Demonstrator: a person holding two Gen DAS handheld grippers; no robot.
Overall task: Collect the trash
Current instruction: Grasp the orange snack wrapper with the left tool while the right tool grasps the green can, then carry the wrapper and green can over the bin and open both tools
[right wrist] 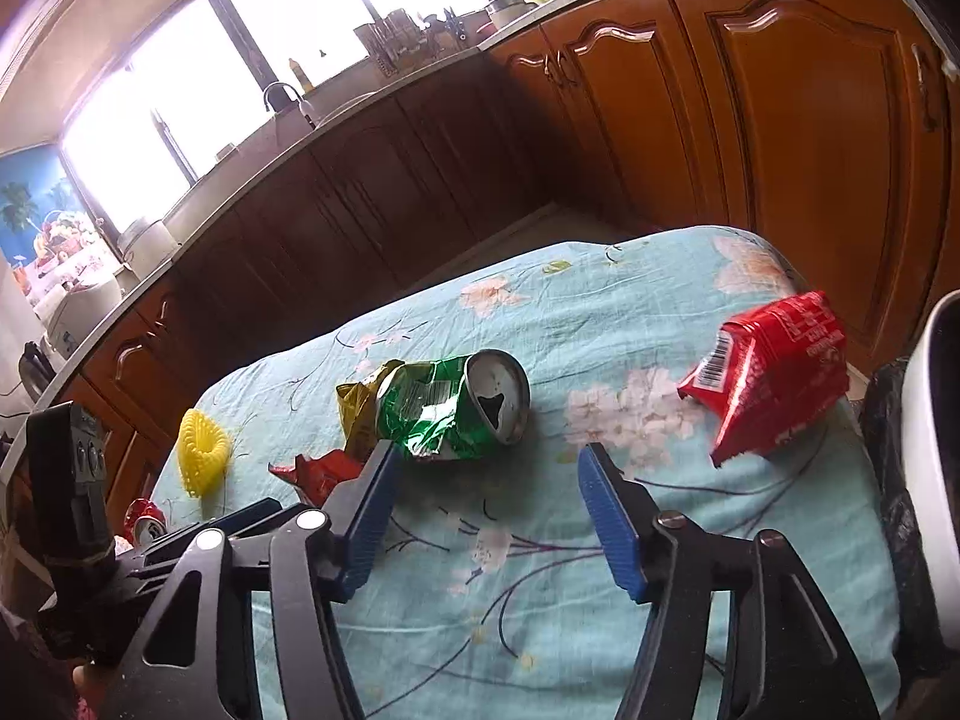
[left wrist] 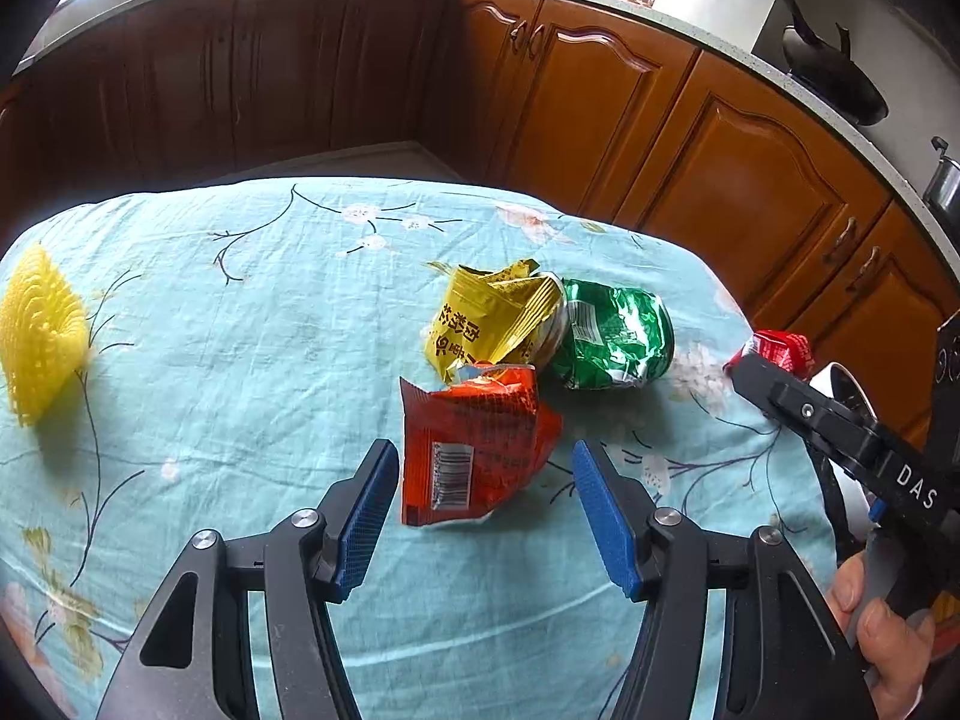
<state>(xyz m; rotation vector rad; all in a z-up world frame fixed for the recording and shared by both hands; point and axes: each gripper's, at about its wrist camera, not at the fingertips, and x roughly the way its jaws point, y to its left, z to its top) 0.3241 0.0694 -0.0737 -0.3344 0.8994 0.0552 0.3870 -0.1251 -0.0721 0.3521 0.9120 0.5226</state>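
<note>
An orange snack wrapper point(left wrist: 480, 444) lies on the blue flowered tablecloth point(left wrist: 252, 324), just ahead of and between the blue pads of my open left gripper point(left wrist: 485, 468). Behind it lie a yellow wrapper point(left wrist: 492, 315) and a crushed green can point(left wrist: 618, 333). My open, empty right gripper point(right wrist: 485, 468) hovers over the cloth in front of the green can point(right wrist: 456, 405). A red wrapper point(right wrist: 774, 372) lies to its right near the table's edge; it also shows in the left wrist view point(left wrist: 780, 348).
A yellow foam fruit net point(left wrist: 39, 330) lies at the table's left. A white bin with a black bag point(right wrist: 930, 450) stands off the table's right edge. A small red can point(right wrist: 144, 519) lies at the left. Wooden kitchen cabinets point(left wrist: 660, 120) stand behind.
</note>
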